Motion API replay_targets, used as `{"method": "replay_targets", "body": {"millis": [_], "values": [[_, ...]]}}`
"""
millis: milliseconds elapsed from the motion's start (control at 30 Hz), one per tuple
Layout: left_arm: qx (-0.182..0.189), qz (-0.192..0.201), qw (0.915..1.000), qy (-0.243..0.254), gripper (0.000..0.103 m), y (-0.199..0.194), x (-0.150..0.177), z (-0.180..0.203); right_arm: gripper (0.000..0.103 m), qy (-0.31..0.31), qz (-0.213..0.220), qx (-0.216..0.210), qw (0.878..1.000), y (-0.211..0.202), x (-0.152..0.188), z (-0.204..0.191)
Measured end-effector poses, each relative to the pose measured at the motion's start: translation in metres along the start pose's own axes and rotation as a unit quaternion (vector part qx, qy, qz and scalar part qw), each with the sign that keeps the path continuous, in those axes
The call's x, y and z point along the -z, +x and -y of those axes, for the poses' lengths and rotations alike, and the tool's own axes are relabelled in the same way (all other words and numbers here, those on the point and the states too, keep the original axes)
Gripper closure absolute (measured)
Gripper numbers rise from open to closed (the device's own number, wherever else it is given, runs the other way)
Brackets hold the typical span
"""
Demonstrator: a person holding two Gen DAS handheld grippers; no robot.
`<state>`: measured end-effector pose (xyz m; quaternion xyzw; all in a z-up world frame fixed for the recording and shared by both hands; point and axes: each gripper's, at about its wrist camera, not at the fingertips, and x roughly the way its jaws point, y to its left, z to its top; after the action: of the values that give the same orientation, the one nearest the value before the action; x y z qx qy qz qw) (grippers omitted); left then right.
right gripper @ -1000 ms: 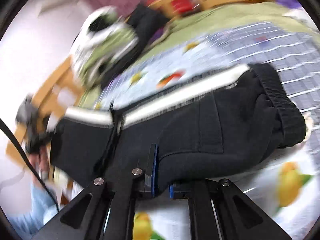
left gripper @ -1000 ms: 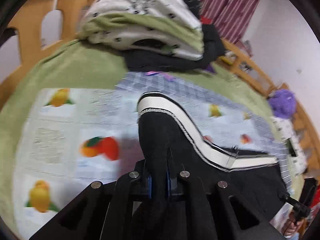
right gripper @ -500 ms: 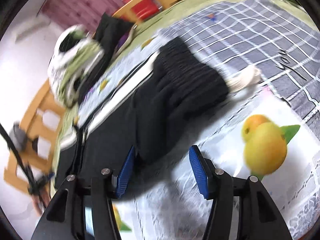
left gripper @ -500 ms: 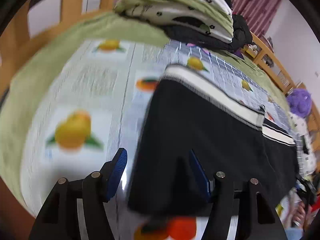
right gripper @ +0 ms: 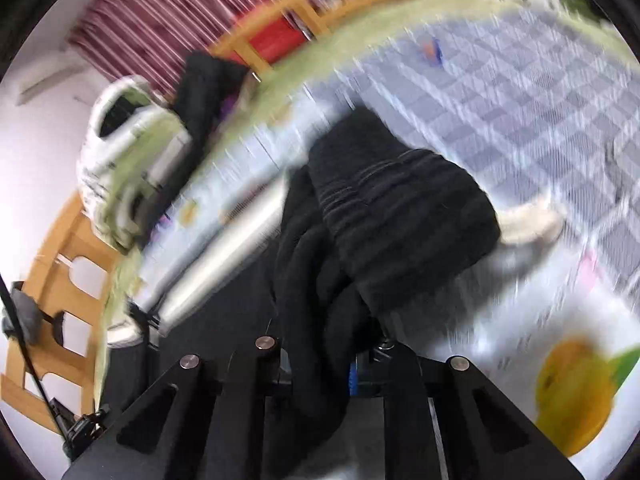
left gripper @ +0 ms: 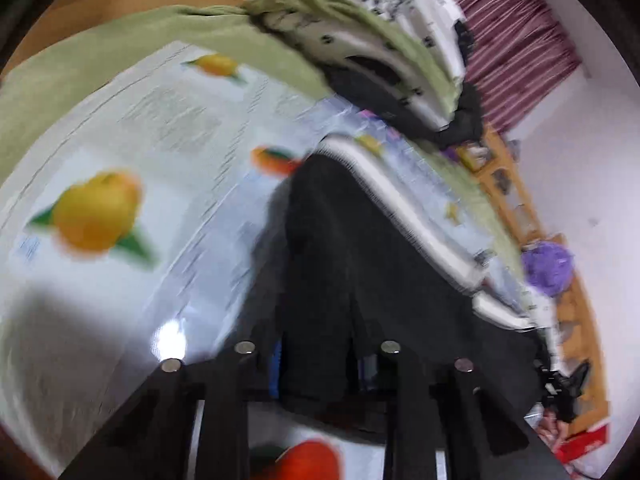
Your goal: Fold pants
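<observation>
One pair of black pants [left gripper: 360,248] lies on the fruit-print sheet [left gripper: 120,168]. Two grippers have just closed on it: the left gripper [left gripper: 320,364] pinches one edge, the right gripper [right gripper: 320,360] pinches bunched cloth near the waistband [right gripper: 400,216].

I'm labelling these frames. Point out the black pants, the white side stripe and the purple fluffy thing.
black pants [left gripper: 340,264], left wrist view, leg fabric.
white side stripe [left gripper: 400,200], left wrist view, mid-stripe.
purple fluffy thing [left gripper: 548,266], left wrist view, its middle.
</observation>
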<state>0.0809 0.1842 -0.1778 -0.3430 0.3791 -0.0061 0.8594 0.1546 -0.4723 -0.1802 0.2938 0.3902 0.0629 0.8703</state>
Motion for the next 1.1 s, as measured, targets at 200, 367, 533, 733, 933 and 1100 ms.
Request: {"method": "replay_targets", "body": {"millis": [200,367,533,733,933,1100], "values": [[-0.060,-0.014,0.9964,0.059,0.069,0.012,-0.007,0.021,0.074,-0.020,-0.041,0.038,0.998,0.011,-0.011,0.003],[-0.036,-0.020,0.9991,0.007,0.045,-0.005,0.018,-0.017,0.065,-0.029,-0.080,0.049,0.995,-0.001,0.019,0.036],[0.012,-0.017,0.9991,-0.037,0.037,-0.016,0.034,-0.027,0.061,-0.043,-0.068,0.068,0.994,-0.034,0.031,0.034],[-0.007,0.005,0.9971,-0.076,0.038,0.001,0.030,-0.015,0.061,-0.078,-0.058,0.082,0.992,-0.057,0.041,0.005],[-0.062,0.040,0.9949,-0.069,0.083,-0.009,0.016,-0.003,0.061,-0.121,-0.044,0.088,0.988,-0.078,0.056,-0.027],[-0.144,0.096,0.9813,0.084,0.084,-0.025,0.012,0.089,0.061,-0.139,-0.019,0.115,0.983,-0.094,0.053,-0.031]]}}
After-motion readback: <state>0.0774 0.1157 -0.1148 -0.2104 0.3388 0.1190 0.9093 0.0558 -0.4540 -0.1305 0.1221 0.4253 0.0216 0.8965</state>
